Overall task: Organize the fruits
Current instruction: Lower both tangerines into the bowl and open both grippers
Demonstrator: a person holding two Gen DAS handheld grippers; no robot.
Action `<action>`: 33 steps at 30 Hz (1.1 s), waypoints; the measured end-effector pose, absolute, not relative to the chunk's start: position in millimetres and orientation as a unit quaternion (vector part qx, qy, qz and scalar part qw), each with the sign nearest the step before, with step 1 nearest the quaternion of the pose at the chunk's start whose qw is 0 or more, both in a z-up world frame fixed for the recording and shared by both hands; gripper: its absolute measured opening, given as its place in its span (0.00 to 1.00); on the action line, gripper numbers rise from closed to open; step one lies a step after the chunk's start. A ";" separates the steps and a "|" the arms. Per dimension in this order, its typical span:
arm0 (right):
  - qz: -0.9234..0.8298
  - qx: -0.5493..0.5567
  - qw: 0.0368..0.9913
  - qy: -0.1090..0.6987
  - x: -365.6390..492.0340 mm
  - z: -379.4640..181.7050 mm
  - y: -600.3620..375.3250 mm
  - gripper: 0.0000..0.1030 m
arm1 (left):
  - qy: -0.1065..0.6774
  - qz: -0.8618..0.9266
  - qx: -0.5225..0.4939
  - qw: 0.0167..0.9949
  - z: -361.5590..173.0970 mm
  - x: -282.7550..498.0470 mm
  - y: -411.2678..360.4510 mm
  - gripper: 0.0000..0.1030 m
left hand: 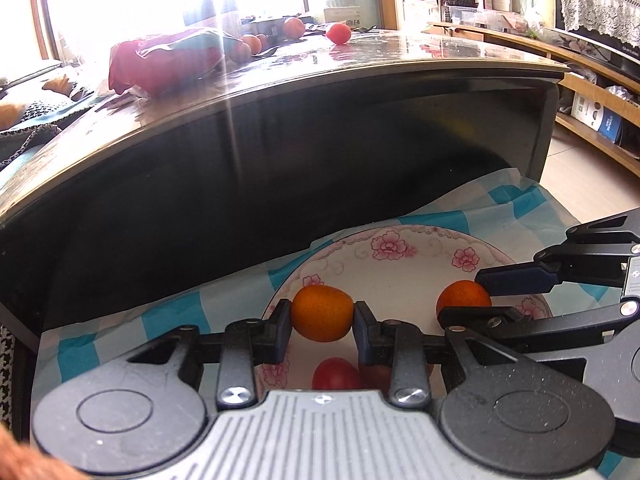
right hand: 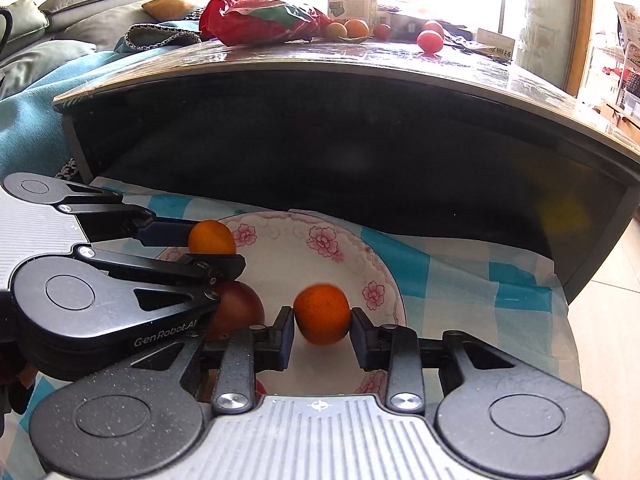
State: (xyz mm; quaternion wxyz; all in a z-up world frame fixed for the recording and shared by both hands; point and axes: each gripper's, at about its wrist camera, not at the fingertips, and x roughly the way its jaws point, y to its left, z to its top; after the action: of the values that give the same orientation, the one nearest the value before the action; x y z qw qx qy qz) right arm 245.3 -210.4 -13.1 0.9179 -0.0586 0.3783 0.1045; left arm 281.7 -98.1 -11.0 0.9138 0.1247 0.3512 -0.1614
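Over the white flower-rimmed porcelain plate [left hand: 400, 256] on the blue checked cloth [right hand: 460, 280], my left gripper [left hand: 322, 320] clamps a small round orange citrus fruit [left hand: 322, 312], and my right gripper [right hand: 322, 322] pinches a second orange citrus fruit [right hand: 322, 314]. Red tomatoes [right hand: 240, 308] lie in the plate just beneath. Ahead, the dark glass-topped coffee table [left hand: 360, 68] carries more fruit and a red plastic bag [right hand: 260, 20].

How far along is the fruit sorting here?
Partly done. A red fruit already lies on the plate. The left gripper and right gripper each hold an orange over it, not yet released. Several fruits remain on the table.
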 end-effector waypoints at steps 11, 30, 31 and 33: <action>0.103 -0.059 0.918 0.378 243.2 -11.2 -213.7 0.32 | 0.349 -0.161 0.129 0.914 -8.7 278.0 -99.9 0.42; 0.095 -0.057 0.920 0.375 231.3 1.0 -217.7 0.32 | 0.336 -0.153 0.128 0.920 11.7 257.5 -92.8 0.43; 0.094 -0.058 0.920 0.375 230.1 1.2 -217.5 0.32 | 0.336 -0.153 0.127 0.920 12.1 256.4 -91.4 0.43; 0.095 -0.058 0.920 0.376 228.5 1.2 -216.9 0.32 | 0.336 -0.151 0.126 0.921 13.3 253.9 -89.0 0.43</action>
State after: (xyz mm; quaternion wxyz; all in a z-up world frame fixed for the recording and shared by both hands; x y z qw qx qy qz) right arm 228.5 -216.9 1.2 0.9199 -0.0580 0.3759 0.0951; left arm 253.9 -89.0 13.3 0.9210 0.1261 0.3362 -0.1514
